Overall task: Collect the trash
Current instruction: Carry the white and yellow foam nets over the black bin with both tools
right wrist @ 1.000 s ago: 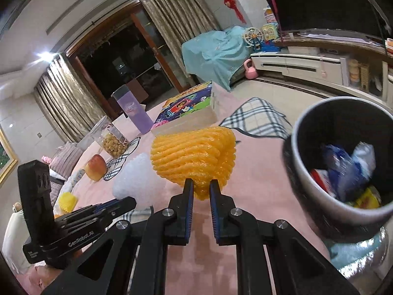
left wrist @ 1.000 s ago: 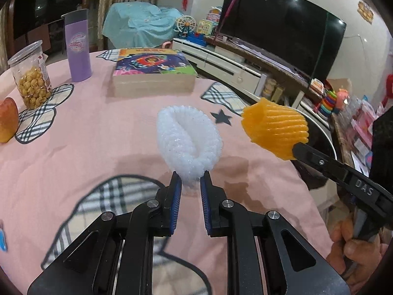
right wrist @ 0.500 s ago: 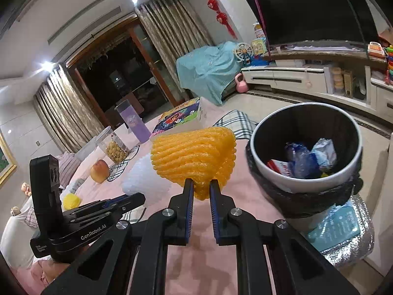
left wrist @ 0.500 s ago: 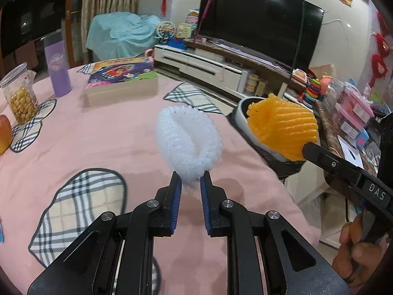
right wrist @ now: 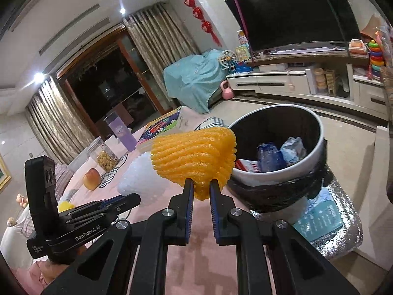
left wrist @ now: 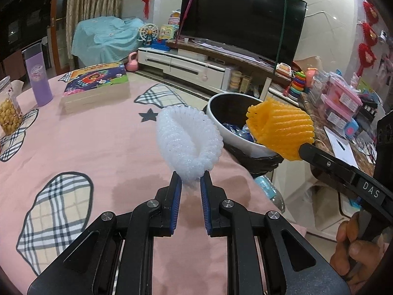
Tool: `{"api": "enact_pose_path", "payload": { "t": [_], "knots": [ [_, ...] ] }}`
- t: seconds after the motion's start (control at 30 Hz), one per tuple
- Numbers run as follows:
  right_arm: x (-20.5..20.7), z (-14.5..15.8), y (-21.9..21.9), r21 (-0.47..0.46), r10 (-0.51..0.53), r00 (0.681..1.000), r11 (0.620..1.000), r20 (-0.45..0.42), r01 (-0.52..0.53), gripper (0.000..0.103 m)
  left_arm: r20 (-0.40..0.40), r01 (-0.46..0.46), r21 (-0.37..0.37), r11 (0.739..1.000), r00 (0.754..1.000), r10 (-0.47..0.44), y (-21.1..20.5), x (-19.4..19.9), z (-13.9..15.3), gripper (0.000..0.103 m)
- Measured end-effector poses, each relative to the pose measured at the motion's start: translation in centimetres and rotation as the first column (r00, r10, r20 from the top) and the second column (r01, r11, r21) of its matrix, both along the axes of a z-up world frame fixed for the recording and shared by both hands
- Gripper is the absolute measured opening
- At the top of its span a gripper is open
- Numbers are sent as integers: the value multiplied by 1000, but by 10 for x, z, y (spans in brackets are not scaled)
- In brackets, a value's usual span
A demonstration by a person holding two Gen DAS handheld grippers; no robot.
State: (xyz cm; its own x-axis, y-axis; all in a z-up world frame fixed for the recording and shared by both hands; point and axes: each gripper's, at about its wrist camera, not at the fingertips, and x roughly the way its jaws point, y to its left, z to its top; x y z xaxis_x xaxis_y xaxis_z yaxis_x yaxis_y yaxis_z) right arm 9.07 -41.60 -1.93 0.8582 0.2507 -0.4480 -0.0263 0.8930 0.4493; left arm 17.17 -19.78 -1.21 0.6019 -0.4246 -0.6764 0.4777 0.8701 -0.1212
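Both tools, still pinching white net (left wrist: pixel 189 140) and orange net (right wrist: pixel 196 157), seemingly neared the bin (right wrist: pixel 316 132).

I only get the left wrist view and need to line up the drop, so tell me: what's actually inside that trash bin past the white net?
Observer: The right wrist view looks into the trash bin: blue and white crumpled wrappers lie at the bottom.
Operator: What's beside the bin's base?
Observer: A silvery foil bag lies by it.
Operator: Any fruit left on the table?
Observer: An apple sits near the snack jar.
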Motion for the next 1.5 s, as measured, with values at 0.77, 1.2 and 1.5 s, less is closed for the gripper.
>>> {"api": "enact_pose_path", "payload": {
  "t": [0.77, 1.2, 1.5],
  "knots": [
    [-3, -5, -43, -4, -97, 995, 995, -24, 96, 13, -17, 104, -8, 995, 994, -104, -51, 6, 0, 15],
    [2, -2, -65, -9, -142, 990, 990, -28, 141, 13, -27, 146, 0, 989, 989, -146, -77, 17, 0, 15],
    [12, 2, -72, -25, -144, 989, 989, -27, 144, 13, -31, 160, -2, 987, 987, -160, -90, 27, 3, 15]
  ]
}}
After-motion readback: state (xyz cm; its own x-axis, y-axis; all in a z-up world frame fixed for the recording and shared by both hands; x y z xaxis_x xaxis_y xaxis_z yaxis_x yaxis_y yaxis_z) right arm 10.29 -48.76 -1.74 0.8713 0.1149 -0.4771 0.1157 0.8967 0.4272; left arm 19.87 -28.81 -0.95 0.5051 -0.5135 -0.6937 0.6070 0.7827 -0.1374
